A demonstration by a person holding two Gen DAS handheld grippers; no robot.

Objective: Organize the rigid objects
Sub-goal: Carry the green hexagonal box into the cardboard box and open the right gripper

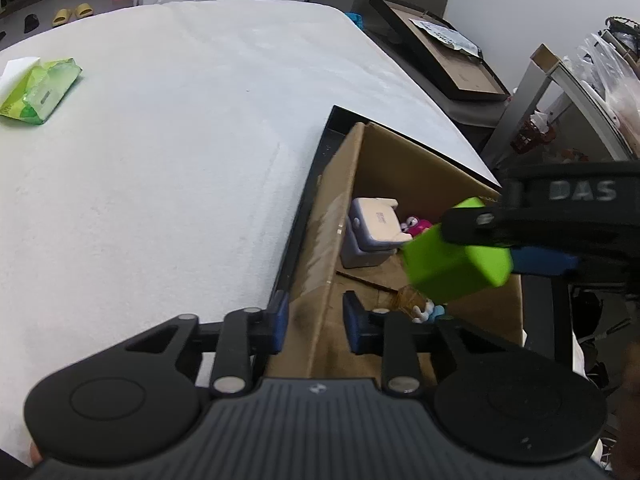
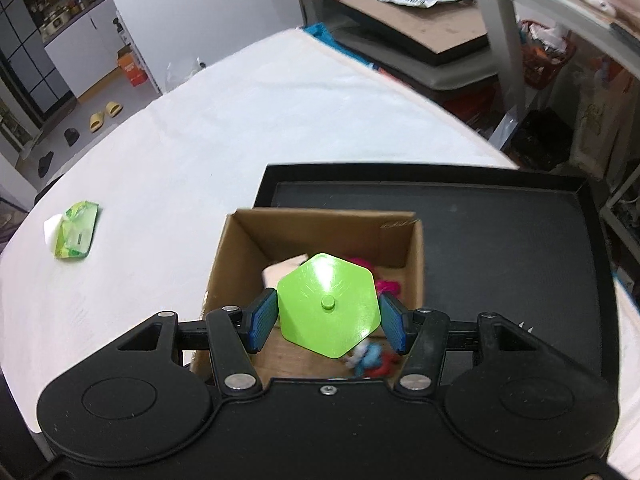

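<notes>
My right gripper is shut on a bright green hexagonal block and holds it above an open cardboard box. The left wrist view shows the same block over the box, with the right gripper coming in from the right. My left gripper straddles the box's near left wall, one blue pad outside and one inside, both against the cardboard. Inside lie a white and lavender toy, a pink item and a blue and white figure.
The box stands on a black tray at the edge of the white-covered table. A green wipes packet lies far left on the cloth. Beyond the table edge are stacked dark frames and a cluttered shelf.
</notes>
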